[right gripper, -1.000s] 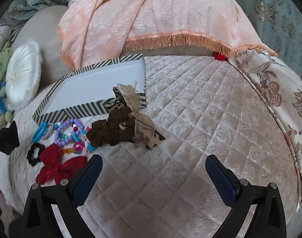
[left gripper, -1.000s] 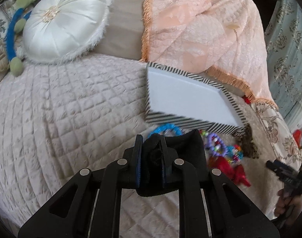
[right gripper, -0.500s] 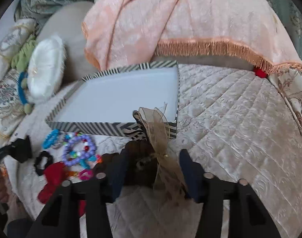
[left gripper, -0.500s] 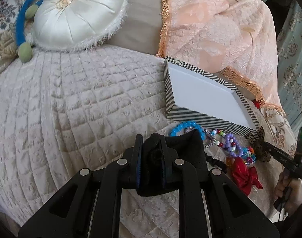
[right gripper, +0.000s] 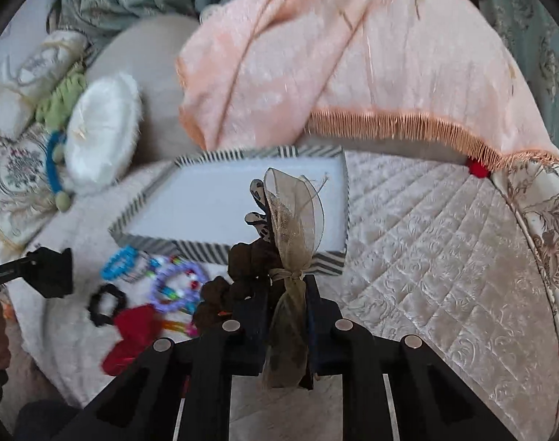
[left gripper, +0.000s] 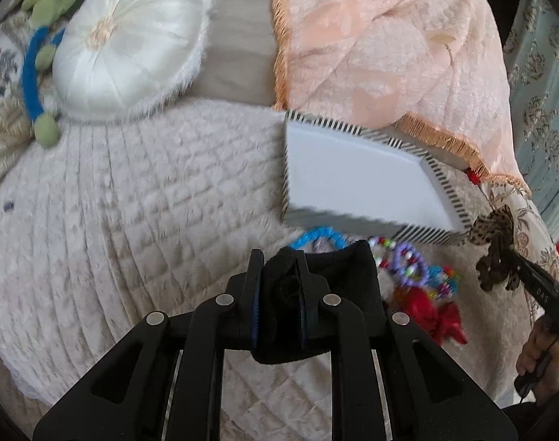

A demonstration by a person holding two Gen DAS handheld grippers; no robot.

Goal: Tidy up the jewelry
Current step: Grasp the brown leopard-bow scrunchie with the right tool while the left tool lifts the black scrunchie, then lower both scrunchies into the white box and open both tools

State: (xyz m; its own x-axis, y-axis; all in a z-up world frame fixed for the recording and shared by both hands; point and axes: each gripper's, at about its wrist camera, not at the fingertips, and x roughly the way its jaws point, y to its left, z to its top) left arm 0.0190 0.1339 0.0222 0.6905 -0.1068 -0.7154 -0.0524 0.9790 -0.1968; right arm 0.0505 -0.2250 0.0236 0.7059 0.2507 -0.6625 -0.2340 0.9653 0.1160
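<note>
both grippers are loaded, so the step in hand looks like carrying picked-up pieces to the striped box (right gripper: 239, 205), which lies open and bare on the bed (right gripper: 426, 257), its far edge just under the fringe of the peach blanket (right gripper: 353, 55).

the right gripper (right gripper: 286, 316) has its fingers clenched on the tail of a brown bow (right gripper: 290, 217): sheer gold ribbon knotted over a dark ruffled scrunchie. in the right wrist view the bow stands up in front of the box's near wall; in the left wrist view it hangs at the box's right corner, seemingly lifted off the quilt.

the left gripper (left gripper: 277, 286) is clamped on a black fabric piece (left gripper: 338, 275), held near the box's front wall, above the remaining pile.

that pile stays on the bed beside the front wall: a blue bracelet (right gripper: 119, 262), a purple bead bracelet (right gripper: 176, 286), a small black scrunchie (right gripper: 106, 303) and a red bow (right gripper: 132, 334), close together and partly overlapping.

the next move likely calls for bringing the brown bow forward over the white floor of the box, lowering it clear of the wall, then releasing. the trailing ribbon is floppy and could drape over the rim or catch on a finger, so a release well inside seems wise. the black piece can follow.
</note>
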